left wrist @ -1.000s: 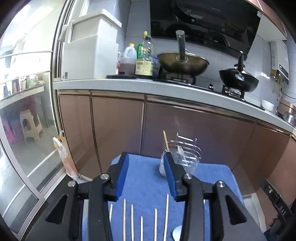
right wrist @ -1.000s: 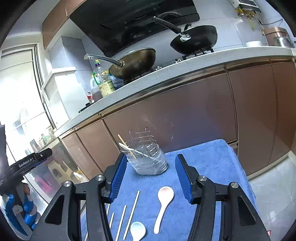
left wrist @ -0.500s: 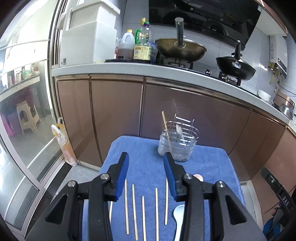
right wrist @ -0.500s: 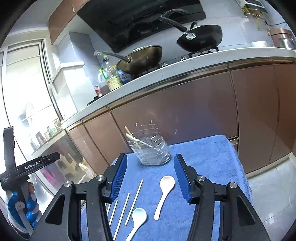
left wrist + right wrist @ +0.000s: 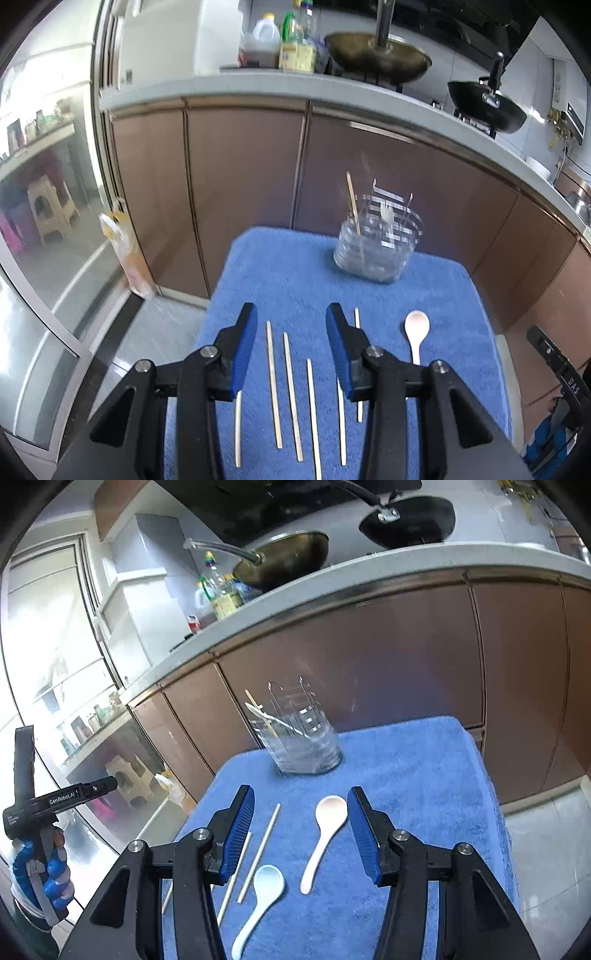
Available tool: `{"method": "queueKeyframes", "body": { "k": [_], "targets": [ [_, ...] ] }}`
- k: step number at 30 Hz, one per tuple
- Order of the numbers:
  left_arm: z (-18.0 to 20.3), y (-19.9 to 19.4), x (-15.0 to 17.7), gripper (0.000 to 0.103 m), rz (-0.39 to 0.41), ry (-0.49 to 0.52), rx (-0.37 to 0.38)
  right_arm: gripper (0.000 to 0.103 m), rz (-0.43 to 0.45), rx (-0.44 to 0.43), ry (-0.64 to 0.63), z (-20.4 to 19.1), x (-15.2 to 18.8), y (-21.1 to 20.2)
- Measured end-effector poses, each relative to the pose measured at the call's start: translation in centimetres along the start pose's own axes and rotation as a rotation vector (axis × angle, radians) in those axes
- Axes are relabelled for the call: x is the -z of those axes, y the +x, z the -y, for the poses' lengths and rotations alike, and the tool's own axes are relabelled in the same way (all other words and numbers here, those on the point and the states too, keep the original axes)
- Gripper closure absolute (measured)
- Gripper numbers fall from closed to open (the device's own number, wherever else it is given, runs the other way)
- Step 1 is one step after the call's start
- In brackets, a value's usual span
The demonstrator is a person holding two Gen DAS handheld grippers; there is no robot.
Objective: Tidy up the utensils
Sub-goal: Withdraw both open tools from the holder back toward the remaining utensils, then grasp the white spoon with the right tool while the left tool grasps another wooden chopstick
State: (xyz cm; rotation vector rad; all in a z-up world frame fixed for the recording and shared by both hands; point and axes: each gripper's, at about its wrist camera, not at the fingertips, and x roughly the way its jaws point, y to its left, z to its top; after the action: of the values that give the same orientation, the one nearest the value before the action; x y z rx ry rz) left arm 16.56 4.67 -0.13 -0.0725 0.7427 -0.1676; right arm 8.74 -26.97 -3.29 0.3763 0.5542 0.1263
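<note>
Here we lose the near ends of the chopsticks (image 5: 291,395) under the left gripper (image 5: 291,347), and the holder (image 5: 378,240) ahead is blurred. Its jaws stand open and empty, three sticks lying between them on the blue towel (image 5: 295,266). The right gripper (image 5: 301,830) is open too, the pink spoon (image 5: 325,834) lying between its jaws and the white spoon (image 5: 260,904) nearer us.

A blue towel (image 5: 413,775) covers the support surface. On it: a clear utensil holder (image 5: 301,744) at 12 o'clock, a pink spoon (image 5: 325,834) and a pale blue spoon (image 5: 262,897) centrally, loose chopsticks (image 5: 291,391) toward 7 o'clock.
</note>
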Motion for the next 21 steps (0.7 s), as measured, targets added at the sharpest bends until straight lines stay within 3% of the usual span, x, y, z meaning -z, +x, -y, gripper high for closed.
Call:
{"method": "queueKeyframes", "body": {
  "k": [9,13,21],
  "targets": [
    [-0.4,6.7,1.6,0.068,-0.197,-0.005,0.067,0.056,-0.100,0.018,0.011,1.9,0.4,3.0],
    [-0.5,10.3,2.1,0.075,-0.305,-0.014,0.103,0.057,-0.159,0.019,0.027,2.7,0.9,5.2],
    [-0.9,16.5,2.2,0.078,-0.455,-0.037,0.119,0.059,-0.320,-0.029,0.074,4.5,2.4,10.7]
  ]
}}
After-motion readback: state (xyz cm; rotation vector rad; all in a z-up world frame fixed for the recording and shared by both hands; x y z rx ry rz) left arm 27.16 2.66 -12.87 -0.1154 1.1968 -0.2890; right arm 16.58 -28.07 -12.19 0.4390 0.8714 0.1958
